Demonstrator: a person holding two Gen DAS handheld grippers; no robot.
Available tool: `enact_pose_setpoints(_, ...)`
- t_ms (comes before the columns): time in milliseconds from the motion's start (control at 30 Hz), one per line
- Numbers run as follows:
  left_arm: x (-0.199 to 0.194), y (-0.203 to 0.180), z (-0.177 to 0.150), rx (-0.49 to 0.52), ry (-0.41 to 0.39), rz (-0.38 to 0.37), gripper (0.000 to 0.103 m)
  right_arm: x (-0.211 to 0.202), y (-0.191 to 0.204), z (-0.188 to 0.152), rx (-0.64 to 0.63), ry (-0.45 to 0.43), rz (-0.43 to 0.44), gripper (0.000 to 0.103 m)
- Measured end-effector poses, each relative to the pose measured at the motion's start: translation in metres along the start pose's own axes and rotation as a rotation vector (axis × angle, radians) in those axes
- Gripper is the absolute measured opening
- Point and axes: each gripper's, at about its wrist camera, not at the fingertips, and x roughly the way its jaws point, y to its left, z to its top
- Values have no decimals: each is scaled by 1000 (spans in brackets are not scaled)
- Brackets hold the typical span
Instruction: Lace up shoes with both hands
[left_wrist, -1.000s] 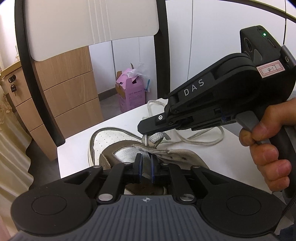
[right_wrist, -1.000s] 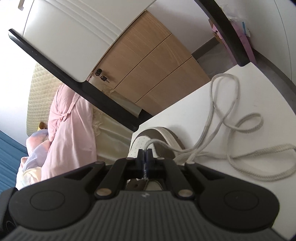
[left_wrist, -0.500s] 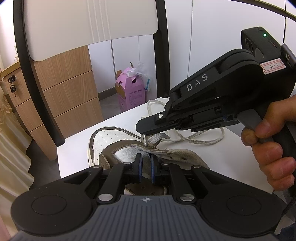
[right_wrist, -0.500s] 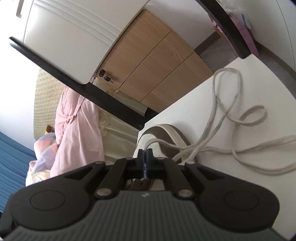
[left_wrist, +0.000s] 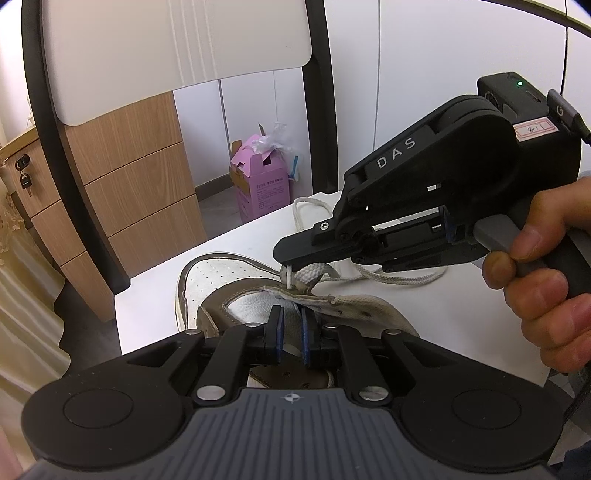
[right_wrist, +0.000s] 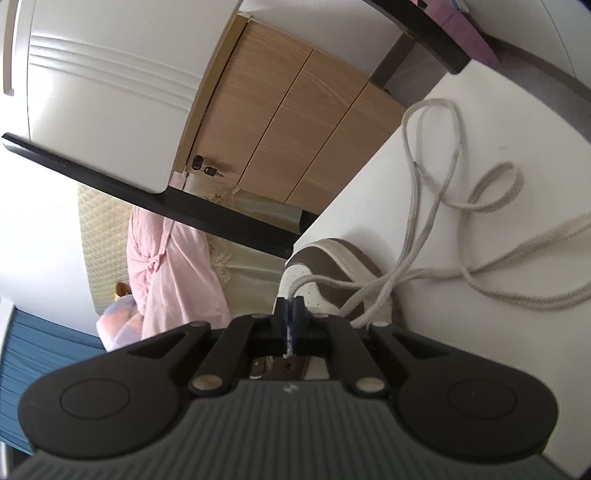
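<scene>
A white and brown shoe (left_wrist: 221, 280) lies on the white table (left_wrist: 258, 236), toe pointing away. My left gripper (left_wrist: 291, 326) sits low over the shoe's opening, its pads nearly together on the upper's eyelet flap. From the right, my right gripper (left_wrist: 286, 264) reaches in, shut on the end of the off-white lace (left_wrist: 314, 275) just above that flap. In the right wrist view the lace (right_wrist: 443, 206) runs out from between the pressed pads of the right gripper (right_wrist: 291, 306), over the shoe (right_wrist: 325, 273), and loops loosely on the table (right_wrist: 480, 332).
A person's hand (left_wrist: 543, 280) holds the right gripper's handle. A chair back (left_wrist: 177, 44) with a black frame stands behind the table. Beyond it are a wooden drawer cabinet (left_wrist: 136, 184) and a pink carton (left_wrist: 262, 184) on the floor. A pink garment (right_wrist: 173, 273) hangs at the left.
My right gripper has rolled a little while keeping hold of the lace end over the eyelet flap. The left gripper and the shoe have stayed put.
</scene>
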Motion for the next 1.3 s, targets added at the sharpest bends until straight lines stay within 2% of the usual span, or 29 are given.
enact_pose_setpoints(1000,-4,-1,-5,31,-1,1,12,9,7,-3,-94,-17,-46,3)
enact_pose_setpoints(1100,-4,-2,-5,31,0,3,12,10,10,-3,-119,-16,-54,3)
enact_pose_setpoints(1300,-2,0,-3,21,2,0,12,6,26,-7,-265,-8,-90,3)
